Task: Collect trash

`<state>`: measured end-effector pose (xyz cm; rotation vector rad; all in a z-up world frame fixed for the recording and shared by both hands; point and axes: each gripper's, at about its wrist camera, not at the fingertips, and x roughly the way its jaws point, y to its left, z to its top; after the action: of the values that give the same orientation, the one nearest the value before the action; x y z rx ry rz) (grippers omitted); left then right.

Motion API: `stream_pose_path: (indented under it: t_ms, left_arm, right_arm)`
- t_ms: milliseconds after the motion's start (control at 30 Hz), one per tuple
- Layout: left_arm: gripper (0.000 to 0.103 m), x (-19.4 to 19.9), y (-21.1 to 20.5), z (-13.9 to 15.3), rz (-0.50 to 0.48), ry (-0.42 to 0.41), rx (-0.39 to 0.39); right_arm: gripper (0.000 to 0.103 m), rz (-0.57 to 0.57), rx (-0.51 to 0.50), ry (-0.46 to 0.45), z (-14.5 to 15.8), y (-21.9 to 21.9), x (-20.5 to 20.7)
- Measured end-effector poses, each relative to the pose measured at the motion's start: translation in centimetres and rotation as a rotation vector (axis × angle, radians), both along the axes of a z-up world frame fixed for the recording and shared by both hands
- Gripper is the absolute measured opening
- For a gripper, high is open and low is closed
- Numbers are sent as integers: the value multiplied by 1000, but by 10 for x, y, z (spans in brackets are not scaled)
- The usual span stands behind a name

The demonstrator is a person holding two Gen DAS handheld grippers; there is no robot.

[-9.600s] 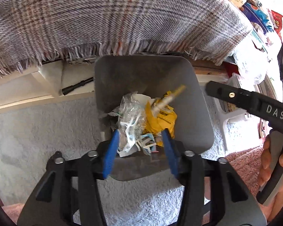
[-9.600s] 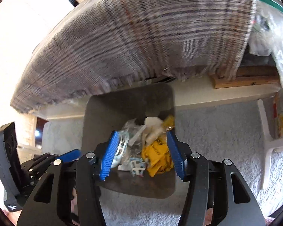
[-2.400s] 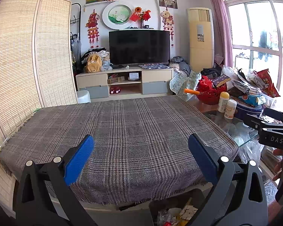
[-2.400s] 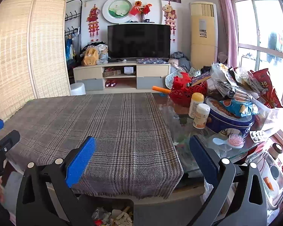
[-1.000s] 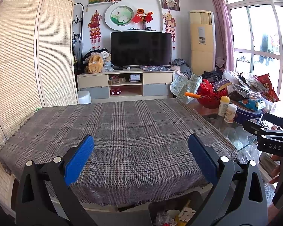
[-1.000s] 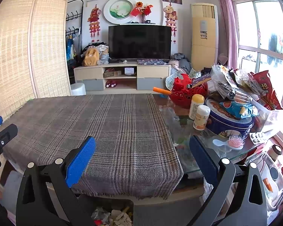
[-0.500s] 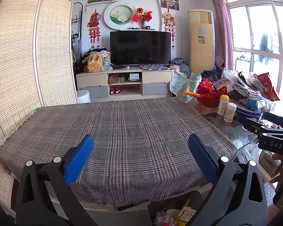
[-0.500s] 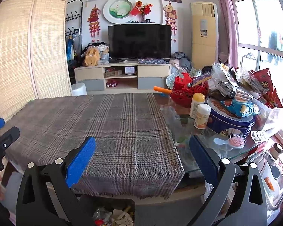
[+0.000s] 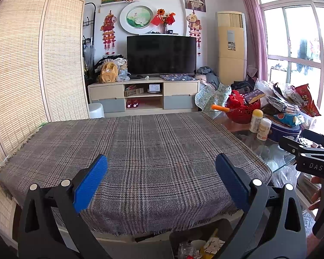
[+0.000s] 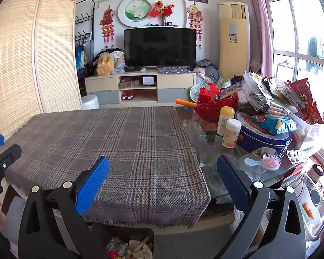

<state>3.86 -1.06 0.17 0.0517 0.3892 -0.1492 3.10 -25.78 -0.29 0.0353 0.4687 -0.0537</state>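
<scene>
Left tool (image 9: 161, 180): blue pads wide apart, nothing between them, held above the near edge of the counter (image 9: 244, 127). Right tool (image 10: 163, 181): pads likewise spread, empty. Plaid cloth (image 9: 136, 151) covers the counter's left part, bare of objects. Dark bin (image 10: 140, 233) sits on the floor below the near counter edge, holding the trash (image 10: 129, 249): crumpled wrappers and paper scraps. Right end of the counter is glass, crowded with a blue tin (image 10: 263, 138), two bottles (image 10: 231, 132) and snack bags (image 10: 300, 99).

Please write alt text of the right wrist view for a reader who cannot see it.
The right gripper, jaws open and empty, faces a plaid cloth on a table. A bin of trash sits below the near edge; snacks and bottles crowd the glass at right.
</scene>
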Motion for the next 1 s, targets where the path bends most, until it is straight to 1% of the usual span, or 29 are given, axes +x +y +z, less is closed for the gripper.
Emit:
stream_pose_path:
  t_ms: [867,1000]
  left_arm:
    - [95,0,0,0,5,1,-8]
    - [95,0,-1,-1,16,-1,2]
  right_arm:
    - [100,0,3,2,-2,-1,0]
    - [100,-1,3,2,-2,0,-1]
